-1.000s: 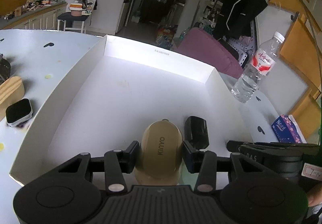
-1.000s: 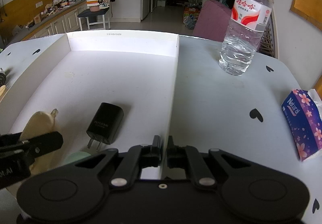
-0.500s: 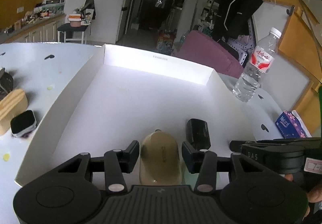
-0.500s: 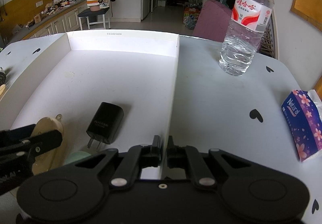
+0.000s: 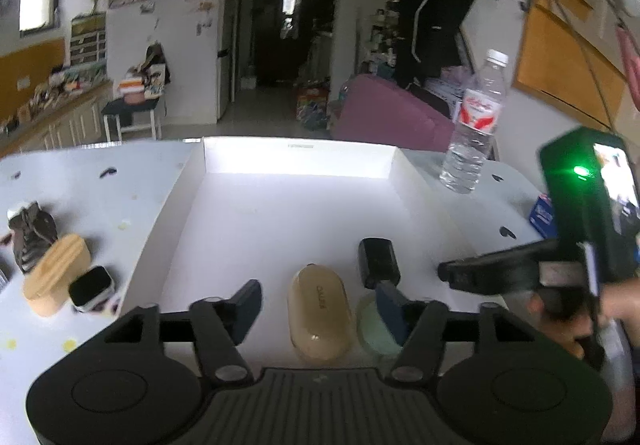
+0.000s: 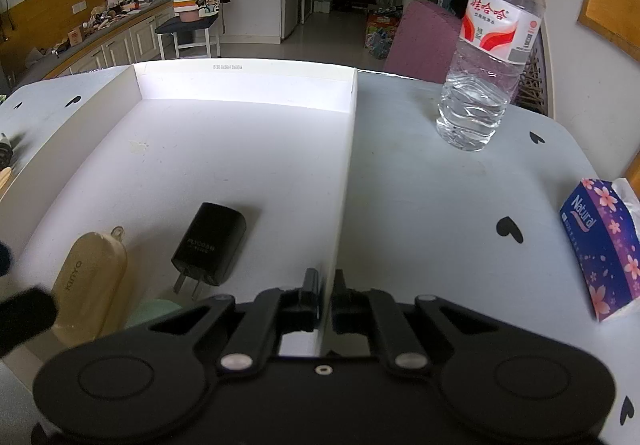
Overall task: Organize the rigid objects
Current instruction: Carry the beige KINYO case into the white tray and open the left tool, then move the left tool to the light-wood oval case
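Sitting in the white tray [image 5: 180, 201]: beige case [image 5: 320, 317] and black charger [image 5: 378, 261]. Left gripper [image 5: 318, 305] spread apart; right gripper [image 6: 325, 297] clamps the tray wall. Wooden block [image 5: 54, 273] and smartwatch [image 5: 90, 287] wait at nine o'clock.

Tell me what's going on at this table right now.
A person is sorting small items into a shallow white cardboard tray. The left tongs are open above a tan oval case lying in the tray beside a black plug-in charger. The right tongs are clamped on the tray's right wall.
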Available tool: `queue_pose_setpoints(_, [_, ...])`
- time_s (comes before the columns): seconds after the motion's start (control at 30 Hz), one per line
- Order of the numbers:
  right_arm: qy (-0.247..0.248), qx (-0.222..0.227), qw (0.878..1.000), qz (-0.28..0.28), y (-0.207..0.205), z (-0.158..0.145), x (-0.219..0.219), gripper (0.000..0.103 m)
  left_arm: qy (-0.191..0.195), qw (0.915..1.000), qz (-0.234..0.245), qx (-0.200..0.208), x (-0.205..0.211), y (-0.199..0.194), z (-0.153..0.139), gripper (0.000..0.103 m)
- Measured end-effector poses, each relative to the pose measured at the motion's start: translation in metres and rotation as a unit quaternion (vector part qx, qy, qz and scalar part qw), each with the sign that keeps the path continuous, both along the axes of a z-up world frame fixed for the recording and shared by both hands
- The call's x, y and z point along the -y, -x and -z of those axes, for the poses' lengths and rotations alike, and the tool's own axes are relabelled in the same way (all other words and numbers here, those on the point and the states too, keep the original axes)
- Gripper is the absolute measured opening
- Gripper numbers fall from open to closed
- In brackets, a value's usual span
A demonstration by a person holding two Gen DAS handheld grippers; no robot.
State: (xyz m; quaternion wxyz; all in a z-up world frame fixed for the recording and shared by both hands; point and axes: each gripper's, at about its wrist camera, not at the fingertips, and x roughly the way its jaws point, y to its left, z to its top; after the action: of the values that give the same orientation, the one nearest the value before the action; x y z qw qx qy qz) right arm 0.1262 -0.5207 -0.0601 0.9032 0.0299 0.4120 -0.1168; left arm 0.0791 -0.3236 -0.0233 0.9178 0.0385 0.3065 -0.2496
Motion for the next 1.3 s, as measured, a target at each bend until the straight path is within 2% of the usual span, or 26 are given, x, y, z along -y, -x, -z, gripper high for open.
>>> queue_pose_setpoints(0.03, [0.000,0.000,1.000,0.000,0.000,0.000,0.000,0.006,-0.004,1.0000,0.003,0.005,-0.001,0.003,-0.001,0.072])
queue_pose_setpoints(0.1, [0.000,0.000,1.000,0.000,0.000,0.000,0.000,0.006,-0.011,0.9998,0.009,0.016,-0.004,0.011,-0.004,0.084])
queue_pose_setpoints(0.27, [0.000,0.000,1.000,0.000,0.000,0.000,0.000,0.006,-0.017,0.9992,0.017,0.032,-0.012,0.025,-0.009,0.100])
queue_pose_setpoints(0.33, [0.000,0.000,1.000,0.000,0.000,0.000,0.000,0.006,-0.020,0.9989,0.016,0.039,-0.016,0.030,-0.010,0.103])
queue_pose_setpoints(0.57, [0.000,0.000,1.000,0.000,0.000,0.000,0.000,0.006,-0.034,0.9982,0.012,0.049,-0.028,0.041,-0.007,0.103])
queue_pose_setpoints(0.9, [0.000,0.000,1.000,0.000,0.000,0.000,-0.001,0.006,-0.032,0.9974,-0.010,0.063,-0.057,0.044,-0.003,0.103])
queue_pose_setpoints(1.1, [0.003,-0.001,1.000,-0.002,0.000,0.000,-0.001,0.006,-0.035,0.9952,-0.068,0.060,-0.094,0.032,0.005,0.103])
queue_pose_setpoints(1.3, [0.002,0.000,1.000,-0.001,0.000,0.000,-0.001,0.006,-0.035,0.9892,-0.133,0.051,-0.130,0.013,0.015,0.103])
